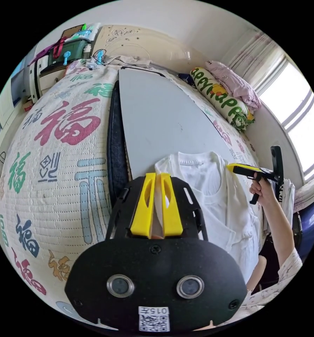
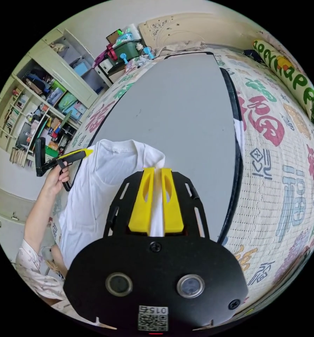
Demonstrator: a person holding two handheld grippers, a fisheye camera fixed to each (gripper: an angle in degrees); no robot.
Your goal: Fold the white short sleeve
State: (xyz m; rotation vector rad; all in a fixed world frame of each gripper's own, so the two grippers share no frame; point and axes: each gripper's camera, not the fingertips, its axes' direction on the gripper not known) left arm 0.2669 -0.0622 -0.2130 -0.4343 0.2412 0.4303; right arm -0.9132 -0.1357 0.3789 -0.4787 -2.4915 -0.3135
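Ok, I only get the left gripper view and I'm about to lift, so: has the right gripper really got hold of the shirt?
Observer: Yes. In the right gripper view, the right gripper has white shirt fabric pinched between its fingers.
Operator: Anything beyond my left gripper to watch for?
Observer: Open shelves packed with things stand past the left gripper, off the bed.

A: shirt (image 1: 213,196) plain white. board (image 1: 157,116) flat grey.
B: bedcover (image 1: 58,147) cream, red/green/blue characters. left gripper (image 1: 157,177) jaws yellow, body black. pillow (image 1: 220,98) white, green letters.
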